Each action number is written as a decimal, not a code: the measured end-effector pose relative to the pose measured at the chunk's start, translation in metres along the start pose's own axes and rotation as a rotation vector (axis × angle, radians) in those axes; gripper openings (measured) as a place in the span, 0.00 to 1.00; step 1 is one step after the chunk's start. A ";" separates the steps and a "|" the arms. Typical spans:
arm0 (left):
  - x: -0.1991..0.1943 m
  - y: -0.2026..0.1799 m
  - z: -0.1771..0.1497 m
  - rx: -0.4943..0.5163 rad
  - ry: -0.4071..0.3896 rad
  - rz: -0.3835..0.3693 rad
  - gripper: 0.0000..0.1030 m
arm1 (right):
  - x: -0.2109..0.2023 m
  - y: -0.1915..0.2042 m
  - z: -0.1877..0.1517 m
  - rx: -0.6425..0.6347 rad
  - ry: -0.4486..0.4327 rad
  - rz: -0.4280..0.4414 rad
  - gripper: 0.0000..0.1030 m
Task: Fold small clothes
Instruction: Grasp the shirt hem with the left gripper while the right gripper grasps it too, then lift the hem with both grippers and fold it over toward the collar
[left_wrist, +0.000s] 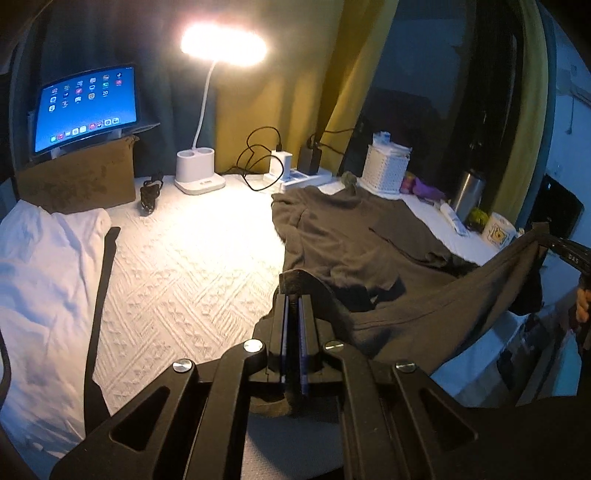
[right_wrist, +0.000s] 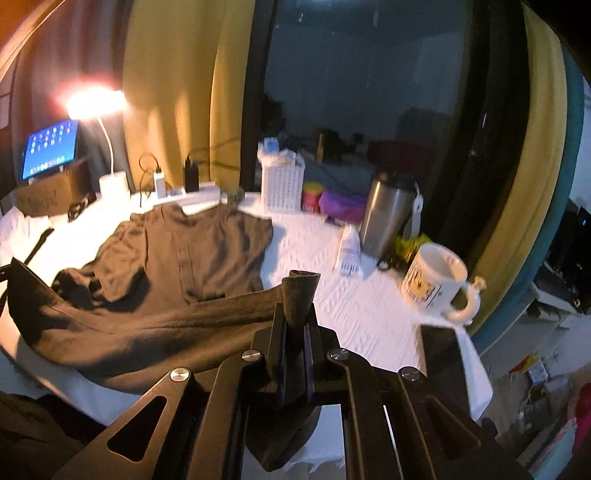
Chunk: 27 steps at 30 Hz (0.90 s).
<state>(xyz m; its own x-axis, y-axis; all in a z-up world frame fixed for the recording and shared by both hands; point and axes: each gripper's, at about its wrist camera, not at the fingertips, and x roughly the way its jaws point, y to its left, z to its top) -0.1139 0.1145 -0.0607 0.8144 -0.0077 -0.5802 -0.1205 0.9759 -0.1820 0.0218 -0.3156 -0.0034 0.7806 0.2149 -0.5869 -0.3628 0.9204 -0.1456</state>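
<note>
On the white quilted table, seen from the left wrist, the left gripper was clenched on one corner of the dark grey garment, whose near edge was stretched in the air toward the right gripper at the frame's right edge, while the rest lay spread flat. Taking the lit desk lamp as marker: left of it a tablet stood on a cardboard box, with a coiled black cable just beside the lamp's base. Right of the lamp sat chargers on a power strip, then a white basket touching the garment's far edge. A white cloth lay well to the lamp's near left, with a black strap along it.

From the right wrist, the right gripper was clamped on the garment's other corner, fabric bunched between its jaws. Far right of the lamp stood a steel flask, a white tube and a mug, all near the garment's right side but apart from it.
</note>
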 end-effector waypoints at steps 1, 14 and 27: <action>-0.001 -0.001 0.002 0.000 -0.006 0.002 0.03 | -0.003 0.000 0.003 0.000 -0.010 -0.002 0.07; -0.017 0.006 0.044 0.007 -0.115 0.052 0.03 | -0.015 -0.018 0.039 0.033 -0.117 -0.029 0.07; 0.000 0.027 0.094 -0.020 -0.203 0.099 0.03 | 0.018 -0.027 0.077 0.040 -0.135 -0.027 0.07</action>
<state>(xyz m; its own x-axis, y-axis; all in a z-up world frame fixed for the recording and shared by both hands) -0.0640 0.1609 0.0088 0.8953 0.1336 -0.4250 -0.2147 0.9653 -0.1488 0.0848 -0.3113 0.0512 0.8524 0.2290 -0.4701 -0.3218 0.9383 -0.1266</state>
